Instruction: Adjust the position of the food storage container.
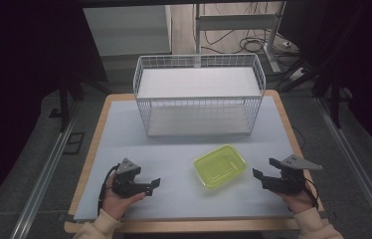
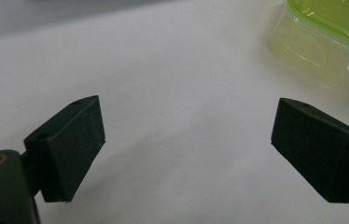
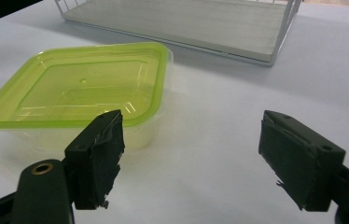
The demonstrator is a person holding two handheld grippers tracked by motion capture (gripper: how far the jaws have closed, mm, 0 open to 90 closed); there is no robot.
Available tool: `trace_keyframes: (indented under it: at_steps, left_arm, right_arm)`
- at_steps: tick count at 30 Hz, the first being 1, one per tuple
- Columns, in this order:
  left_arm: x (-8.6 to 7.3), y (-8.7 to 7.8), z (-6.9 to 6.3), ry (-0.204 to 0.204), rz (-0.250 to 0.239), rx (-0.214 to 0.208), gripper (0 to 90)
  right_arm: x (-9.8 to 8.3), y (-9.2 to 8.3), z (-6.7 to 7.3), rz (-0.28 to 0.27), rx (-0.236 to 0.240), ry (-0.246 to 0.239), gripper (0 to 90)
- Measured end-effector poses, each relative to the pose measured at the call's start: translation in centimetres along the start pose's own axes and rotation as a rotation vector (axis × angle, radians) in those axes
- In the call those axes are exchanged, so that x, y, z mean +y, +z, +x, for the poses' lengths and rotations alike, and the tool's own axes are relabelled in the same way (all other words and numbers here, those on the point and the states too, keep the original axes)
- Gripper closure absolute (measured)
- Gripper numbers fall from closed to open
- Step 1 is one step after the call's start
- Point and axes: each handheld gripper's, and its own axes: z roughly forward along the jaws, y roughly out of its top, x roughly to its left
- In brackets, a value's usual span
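Both forearms come in at the near edge of the desk, each hand holding a gripper low over the pale surface. Left gripper has its jaws spread and holds nothing; in the left gripper view its two black pads stand wide apart over bare desk, with the container's corner up at the far right. Right gripper is also spread and empty, its jaws pointing toward the middle of the desk.

Between them sits the yellow-green lidded container, flat on the desk and slightly turned, nearer to the right gripper than to the left. In the right gripper view the container lies just ahead of the left-hand jaw, apart from it, its lid seated on the clear tub. Behind stands the white wire basket, well apart from the container, with a white board as its floor.

My reading is that this is the approach, before any grasp. The next move likely calls for the right gripper to shift sideways until the container's rim lies between its jaws, then close on it; the thin, springy rim could slip if pinched too shallowly.
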Motion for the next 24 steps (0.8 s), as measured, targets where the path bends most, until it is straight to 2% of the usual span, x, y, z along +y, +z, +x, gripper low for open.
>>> trace_keyframes:
  at_steps: [7, 13, 14, 15, 19, 24]
  left_arm:
    - [0.0, 0.0, 0.0, 0.015, 0.004, 0.022, 8.9]
    - [-0.2, -0.3, -0.3, 0.018, -0.001, 0.029, 8.9]
    - [-0.2, -0.3, -0.4, 0.021, -0.001, 0.03, 8.9]
    - [-0.2, -0.3, -0.5, 0.043, -0.003, 0.033, 9.2]
    - [-0.1, -0.2, -0.7, 0.06, -0.004, 0.028, 12.4]
    - [0.2, 0.0, -0.6, 0.074, 0.006, 0.002, 25.0]
  right_arm:
    - [-0.3, -0.1, -0.3, 0.007, -0.004, -0.003, 21.2]
    - [-0.1, -0.5, 0.1, 0.001, -0.028, -0.017, 21.1]
    - [-0.1, -0.7, 0.1, -0.004, -0.032, -0.015, 21.1]
    - [0.0, -1.0, 0.1, -0.012, -0.044, -0.021, 21.2]
    - [0.0, -1.1, -0.3, -0.014, -0.053, -0.009, 21.2]
    - [-0.3, -0.6, -0.8, 0.003, -0.058, -0.004, 21.0]
